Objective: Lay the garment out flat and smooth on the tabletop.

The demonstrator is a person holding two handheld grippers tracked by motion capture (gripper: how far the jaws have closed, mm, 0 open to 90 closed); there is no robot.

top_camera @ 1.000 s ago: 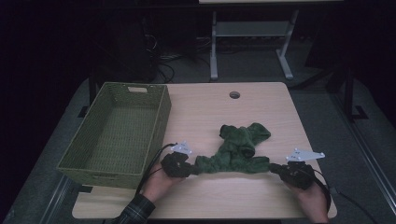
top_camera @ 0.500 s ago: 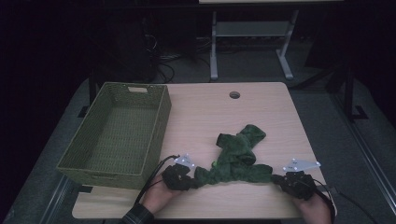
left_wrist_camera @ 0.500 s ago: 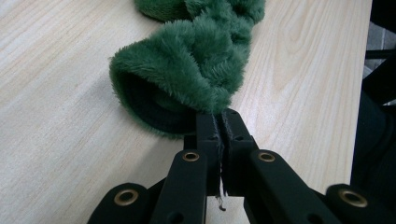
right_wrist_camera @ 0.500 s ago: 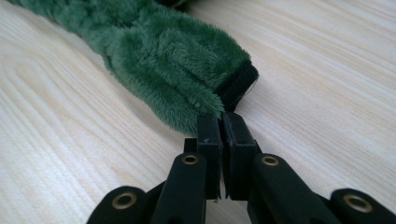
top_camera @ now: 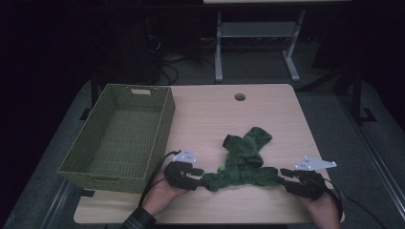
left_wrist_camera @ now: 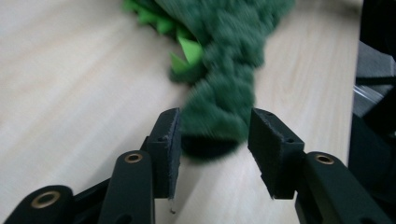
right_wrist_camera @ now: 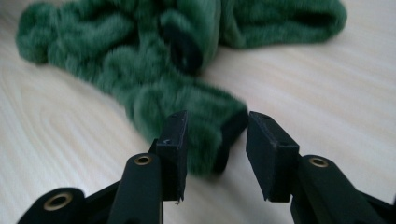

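Observation:
A dark green fuzzy garment (top_camera: pixel 243 164) lies stretched across the near part of the wooden table (top_camera: pixel 210 119), and small bright green spikes (left_wrist_camera: pixel 187 49) show along it. My left gripper (top_camera: pixel 198 172) sits at its left end and my right gripper (top_camera: pixel 285 174) at its right end. Both pairs of jaws have just been opening. In the left gripper view, the garment's end (left_wrist_camera: pixel 217 116) lies between the parted jaws of the left gripper (left_wrist_camera: pixel 214 140) with a gap on one side. In the right gripper view, the other end (right_wrist_camera: pixel 205 126) lies loosely between the jaws of the right gripper (right_wrist_camera: pixel 217 144).
A green woven basket (top_camera: pixel 165 124) stands on the left side of the table, with nothing inside it. A round cable hole (top_camera: pixel 239 97) sits near the far edge. The table's near edge is just below both hands. The room behind is dark, with a white frame on the floor.
Both grippers were shut on the garment's ends and have opened. The garment, held taut before, now rests slack on the table, a little nearer the front edge.

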